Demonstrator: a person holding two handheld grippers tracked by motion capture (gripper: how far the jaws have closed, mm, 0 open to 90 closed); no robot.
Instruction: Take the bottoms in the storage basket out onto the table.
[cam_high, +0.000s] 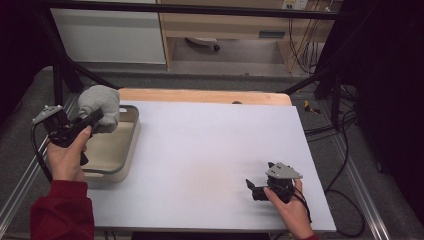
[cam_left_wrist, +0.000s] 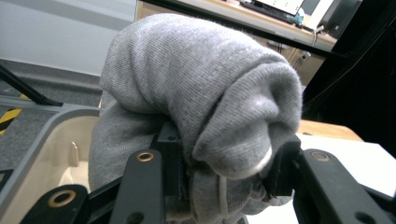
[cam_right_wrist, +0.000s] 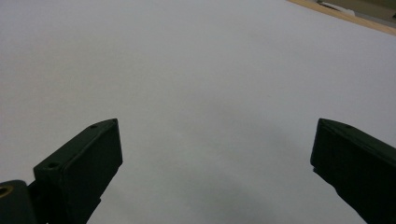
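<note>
Over the far left edge of the white-topped desk (cam_high: 210, 150), the left tongs (cam_high: 95, 119) are clamped on a rolled grey knitted sock bundle (cam_high: 100, 106), held in the air above the far end of a cream plastic tray with a grey rim (cam_high: 127, 150). From the left gripper view the bundle (cam_left_wrist: 196, 107) sits squeezed between the two black jaws, its rolled cuff end turned toward the right of that view and its long axis running roughly across the jaws. A thin pale edge shows at the cuff opening. No brand, label or writing can be read on the sock, the tray or the tongs.

Near the right front edge of the desk, the right tongs (cam_high: 256, 190) rest low over the white surface, held by the person's right hand (cam_high: 292, 210). Seen from the right gripper view, they (cam_right_wrist: 217, 163) stand wide apart with nothing between them, only bare white desk. The two tongs are well apart from each other.
</note>
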